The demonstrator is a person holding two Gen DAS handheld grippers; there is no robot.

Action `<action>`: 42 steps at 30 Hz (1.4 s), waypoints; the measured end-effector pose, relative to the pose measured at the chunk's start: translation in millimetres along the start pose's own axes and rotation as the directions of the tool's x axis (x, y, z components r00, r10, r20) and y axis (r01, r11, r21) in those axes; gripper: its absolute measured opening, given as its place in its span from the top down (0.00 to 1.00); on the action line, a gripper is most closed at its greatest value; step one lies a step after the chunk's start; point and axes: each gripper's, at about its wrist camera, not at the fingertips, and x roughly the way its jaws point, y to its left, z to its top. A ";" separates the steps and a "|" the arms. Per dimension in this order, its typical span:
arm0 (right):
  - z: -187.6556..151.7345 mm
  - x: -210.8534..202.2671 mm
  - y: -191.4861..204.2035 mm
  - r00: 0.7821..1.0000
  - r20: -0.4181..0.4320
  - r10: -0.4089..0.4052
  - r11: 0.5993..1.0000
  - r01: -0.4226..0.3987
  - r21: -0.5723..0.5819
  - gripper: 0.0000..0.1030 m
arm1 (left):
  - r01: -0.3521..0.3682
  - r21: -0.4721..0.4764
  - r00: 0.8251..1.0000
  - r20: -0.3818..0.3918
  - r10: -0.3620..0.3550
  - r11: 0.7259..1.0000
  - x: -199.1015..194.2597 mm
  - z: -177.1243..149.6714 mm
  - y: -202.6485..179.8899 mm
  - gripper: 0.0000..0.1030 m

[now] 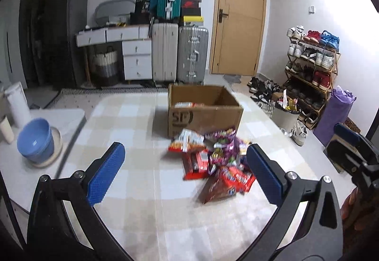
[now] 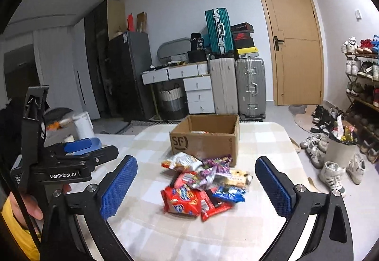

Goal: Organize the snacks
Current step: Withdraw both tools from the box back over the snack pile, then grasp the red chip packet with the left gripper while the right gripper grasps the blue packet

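I see both grippers, left gripper (image 1: 186,175) and right gripper (image 2: 196,186), fingers spread empty, short of the snack pile (image 2: 203,186) before the cardboard box (image 2: 206,140).

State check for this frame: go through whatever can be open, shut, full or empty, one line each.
Left gripper: open, holding nothing.
Right gripper: open, holding nothing.
Cardboard box: open on top, a few packets inside.
Snack pile: loose on the table, outside the box.
Door: shut.
Blue bowl: upright.

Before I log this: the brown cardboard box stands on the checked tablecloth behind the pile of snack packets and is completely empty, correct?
Not quite: the brown cardboard box is not empty. The left wrist view shows at least one packet inside. It does stand on the checked tablecloth behind the pile of snack packets.
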 end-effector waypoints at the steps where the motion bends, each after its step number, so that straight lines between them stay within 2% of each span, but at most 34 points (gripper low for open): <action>1: -3.7 1.5 -0.1 1.000 -0.004 -0.004 1.000 0.004 0.000 0.01 | 0.008 -0.002 1.000 -0.016 -0.008 1.000 6.9 -6.6 1.4 0.01; 10: -25.1 10.6 -15.7 0.999 -0.035 0.040 0.993 -0.035 0.111 0.01 | 0.041 -0.014 0.993 -0.111 -0.042 0.999 55.1 -34.6 0.4 0.01; 26: -44.3 26.4 -37.2 0.997 -0.073 0.025 0.990 -0.014 0.143 0.01 | 0.066 0.001 0.978 -0.201 -0.064 0.998 114.0 -62.3 -21.5 0.01; 32: -56.1 42.3 -44.6 0.993 -0.110 0.032 0.989 -0.015 0.147 0.01 | 0.067 -0.013 0.963 -0.259 -0.068 0.998 151.2 -72.6 -24.4 0.01; 39: -70.8 63.3 -59.9 0.985 -0.163 0.055 0.981 -0.022 0.195 0.01 | 0.102 -0.027 0.947 -0.304 -0.106 0.994 195.8 -77.2 -38.5 0.01; 42: -76.0 71.0 -66.5 0.981 -0.182 0.065 0.976 -0.025 0.215 0.01 | 0.119 -0.052 0.929 -0.347 -0.130 0.991 218.6 -82.7 -40.9 0.04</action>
